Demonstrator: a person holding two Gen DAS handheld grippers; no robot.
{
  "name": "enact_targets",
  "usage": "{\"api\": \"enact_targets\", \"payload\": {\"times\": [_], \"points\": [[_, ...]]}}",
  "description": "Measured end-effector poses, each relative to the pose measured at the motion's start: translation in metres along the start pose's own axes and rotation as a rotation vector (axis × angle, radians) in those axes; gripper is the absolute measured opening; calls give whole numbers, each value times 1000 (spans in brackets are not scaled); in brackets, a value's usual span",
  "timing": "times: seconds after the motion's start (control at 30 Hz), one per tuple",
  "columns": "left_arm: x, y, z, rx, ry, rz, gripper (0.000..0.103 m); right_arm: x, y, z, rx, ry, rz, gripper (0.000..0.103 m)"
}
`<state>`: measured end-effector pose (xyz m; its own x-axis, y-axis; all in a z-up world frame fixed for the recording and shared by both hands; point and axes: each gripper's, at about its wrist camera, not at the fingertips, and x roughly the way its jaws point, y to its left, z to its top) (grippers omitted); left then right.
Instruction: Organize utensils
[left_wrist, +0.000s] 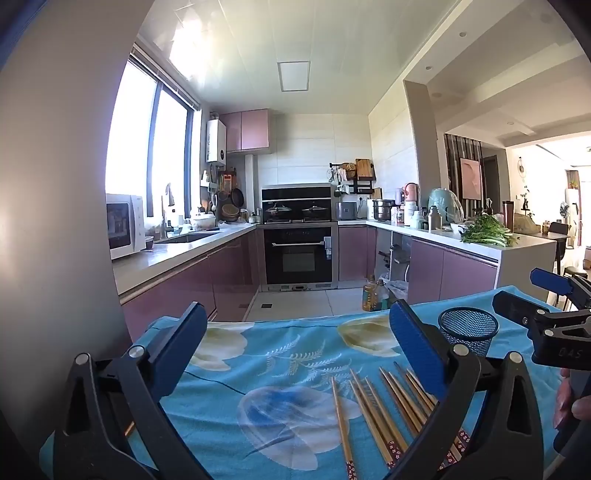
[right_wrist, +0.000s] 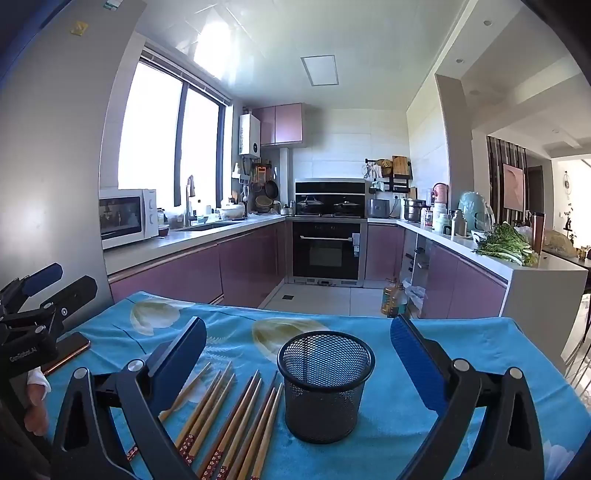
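I hold my left hand-held gripper (left_wrist: 297, 341) above the counter (right_wrist: 461, 343), which has a bright blue flowery cloth on it, and its two blue fingers are spread wide with nothing between them. My right hand-held gripper (right_wrist: 298, 354) is spread wide too, and it is empty. The long wooden chopsticks with red dotted ends (right_wrist: 236, 413) lie flat on the cloth in a loose row, side by side. The round black wire-mesh cup (right_wrist: 323, 384) stands upright just beside them, on their right, and I see nothing in it. I think the job is to put the sticks in the cup, and none are in yet. The sticks are thin and lie close together, so I might pinch two at once or let one slip. The cup looks light, so a bump from a finger or a stick could tip it over. A dark phone (right_wrist: 68, 352) lies near the left edge.
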<state>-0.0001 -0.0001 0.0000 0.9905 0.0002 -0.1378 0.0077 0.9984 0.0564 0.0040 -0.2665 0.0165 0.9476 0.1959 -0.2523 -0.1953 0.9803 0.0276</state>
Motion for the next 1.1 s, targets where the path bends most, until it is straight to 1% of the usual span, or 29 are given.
{"api": "enact_targets", "payload": {"times": [0.03, 0.1, 0.17, 0.53, 1.1], "points": [[0, 0, 0, 1, -1, -1, 97, -5, 0, 1, 0, -11, -3, 97], [1, -1, 0, 4, -1, -1, 97, -2, -3, 4, 4, -9, -6, 97], [3, -1, 0, 5, 1, -2, 97, -1, 12, -5, -7, -20, -12, 97], [-6, -2, 5, 4, -27, 3, 97, -1, 7, -8, 0, -22, -11, 97], [-7, -1, 9, -3, -38, 5, 97, -2, 7, -9, 1, -29, -7, 97]]}}
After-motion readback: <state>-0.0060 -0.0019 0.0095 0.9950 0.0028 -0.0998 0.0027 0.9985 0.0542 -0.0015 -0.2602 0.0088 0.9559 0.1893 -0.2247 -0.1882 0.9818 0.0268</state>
